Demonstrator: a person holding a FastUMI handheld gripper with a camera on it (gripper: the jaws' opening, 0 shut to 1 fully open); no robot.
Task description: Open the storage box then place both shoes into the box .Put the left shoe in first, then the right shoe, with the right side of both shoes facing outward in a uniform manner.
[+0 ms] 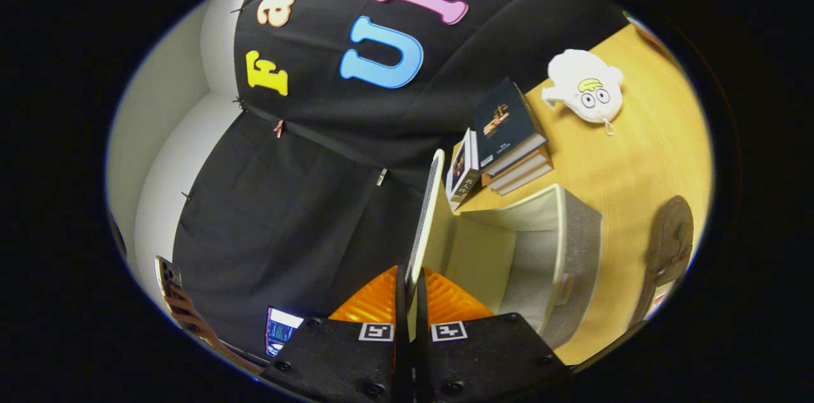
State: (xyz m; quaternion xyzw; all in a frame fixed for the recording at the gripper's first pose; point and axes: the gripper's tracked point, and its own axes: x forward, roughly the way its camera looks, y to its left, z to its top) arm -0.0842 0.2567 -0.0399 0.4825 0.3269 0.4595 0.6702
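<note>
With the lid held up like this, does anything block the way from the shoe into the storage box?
Nothing visible does. The gripper is shut on the raised lid, the storage box gapes open, and bare table separates it from the shoe.

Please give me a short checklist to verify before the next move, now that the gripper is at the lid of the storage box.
1. Gripper shut on the lid, both fingers pressing its edge: ok.
2. Lid lifted, storage box open: ok.
3. Box interior free for a shoe: ok, as far as visible.
4. A shoe on the table beside the box: ok; left or right: cannot tell.
5. Second shoe located: cannot tell.
6. Books and plush toy apart from the box: ok.
</note>
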